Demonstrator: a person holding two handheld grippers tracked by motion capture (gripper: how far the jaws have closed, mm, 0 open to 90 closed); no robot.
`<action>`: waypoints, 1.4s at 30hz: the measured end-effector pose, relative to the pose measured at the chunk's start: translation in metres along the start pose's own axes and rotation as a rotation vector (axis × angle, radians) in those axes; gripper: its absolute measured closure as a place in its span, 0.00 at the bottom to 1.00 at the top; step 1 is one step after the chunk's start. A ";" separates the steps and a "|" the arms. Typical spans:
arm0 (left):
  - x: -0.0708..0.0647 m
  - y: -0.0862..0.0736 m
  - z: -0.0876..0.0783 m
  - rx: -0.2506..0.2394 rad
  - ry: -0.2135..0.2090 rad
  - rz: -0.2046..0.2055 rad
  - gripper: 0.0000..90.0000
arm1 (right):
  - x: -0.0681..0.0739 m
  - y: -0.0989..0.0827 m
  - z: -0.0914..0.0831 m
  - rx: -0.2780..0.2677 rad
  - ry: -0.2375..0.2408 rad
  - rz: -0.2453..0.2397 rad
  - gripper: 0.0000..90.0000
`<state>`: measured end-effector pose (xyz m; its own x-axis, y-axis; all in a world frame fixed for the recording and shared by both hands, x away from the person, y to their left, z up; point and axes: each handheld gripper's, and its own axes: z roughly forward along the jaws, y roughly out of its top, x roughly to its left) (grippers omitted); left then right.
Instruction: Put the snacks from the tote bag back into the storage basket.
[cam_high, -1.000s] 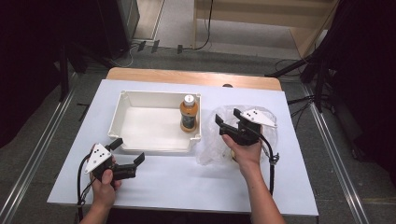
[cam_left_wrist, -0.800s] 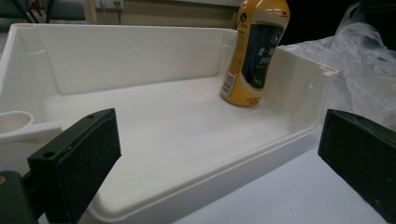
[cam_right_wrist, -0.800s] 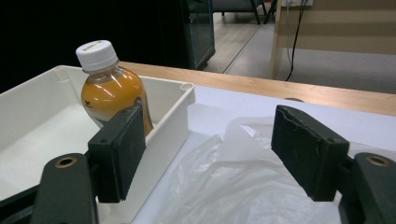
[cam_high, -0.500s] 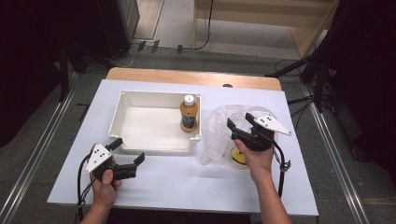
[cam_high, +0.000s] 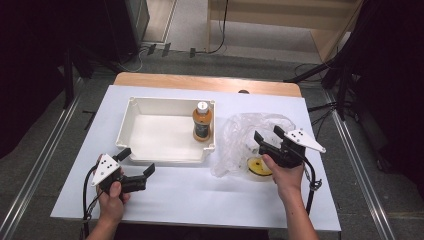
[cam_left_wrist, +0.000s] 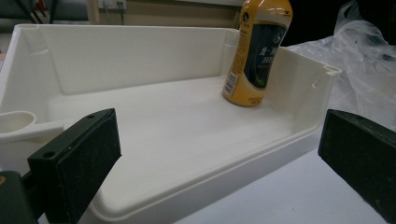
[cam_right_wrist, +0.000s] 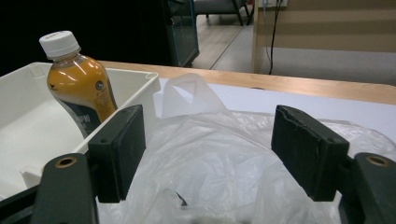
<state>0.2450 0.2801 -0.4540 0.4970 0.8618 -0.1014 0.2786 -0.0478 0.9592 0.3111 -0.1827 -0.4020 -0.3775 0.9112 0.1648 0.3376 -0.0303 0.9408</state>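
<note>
One crumpled clear plastic bag (cam_high: 245, 140), thin, limp and slippery, lies on the white table (cam_high: 200, 195) right of the white tray (cam_high: 131, 127), under the right gripper (cam_high: 270, 136), jaws spread w/ nothing held; best pinched at its loop handle (cam_right_wrist: 187, 91).

Bottle (cam_high: 202, 121) stands in tray (cam_high: 150, 106) (right end); bag (cam_high: 239, 135) beside it, probably touching.
</note>
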 end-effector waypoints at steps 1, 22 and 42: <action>0.000 0.000 0.000 0.000 0.001 0.000 0.00 | -0.001 -0.001 -0.001 -0.002 -0.002 0.000 0.30; 0.000 0.000 0.000 0.000 0.003 0.000 0.00 | -0.031 -0.022 -0.028 -0.021 -0.084 0.008 0.23; 0.001 0.000 -0.001 -0.002 0.002 -0.007 0.00 | -0.072 -0.053 -0.064 -0.014 -0.127 0.049 0.24</action>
<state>0.2449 0.2811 -0.4541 0.4931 0.8633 -0.1073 0.2803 -0.0409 0.9590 0.2648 -0.2735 -0.4452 -0.2483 0.9531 0.1730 0.3407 -0.0813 0.9366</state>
